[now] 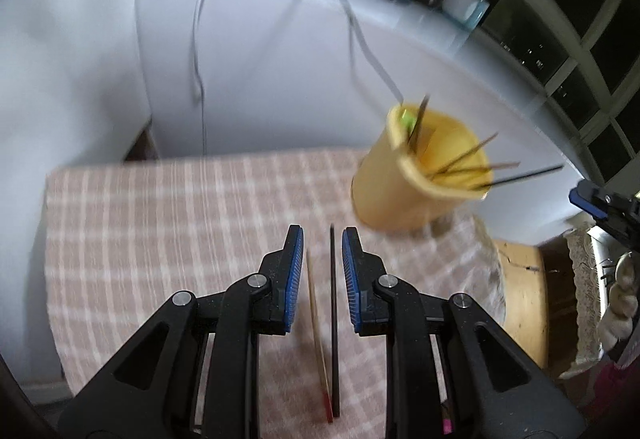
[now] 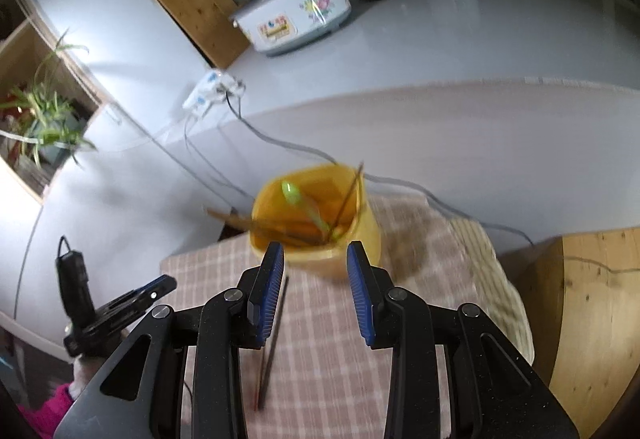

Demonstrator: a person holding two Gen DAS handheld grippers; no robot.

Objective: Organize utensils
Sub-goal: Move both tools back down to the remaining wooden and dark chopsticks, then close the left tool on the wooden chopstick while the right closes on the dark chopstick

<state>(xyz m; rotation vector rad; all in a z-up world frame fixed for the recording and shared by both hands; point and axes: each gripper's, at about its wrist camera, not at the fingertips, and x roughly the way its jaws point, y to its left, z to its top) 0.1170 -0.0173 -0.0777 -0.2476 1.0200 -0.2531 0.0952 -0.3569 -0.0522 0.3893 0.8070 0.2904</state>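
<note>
Two chopsticks, one dark point(image 1: 333, 319) and one wooden point(image 1: 317, 335), lie on the checked cloth point(image 1: 160, 223) at lower centre, between the left gripper's point(image 1: 322, 239) spread fingers. The yellow holder point(image 1: 416, 175) stands right of centre. The right gripper point(image 2: 316, 253) hangs empty, fingers spread.

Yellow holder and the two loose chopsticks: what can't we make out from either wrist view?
- Yellow holder: motion-blurred in both views; how many chopsticks stand inside is unclear.
- Green utensil: type unreadable, lower end hidden inside the holder.
- Black chopstick and wooden chopstick: sit between the open left gripper fingers; right wrist view hides them partly behind the right gripper.
</note>
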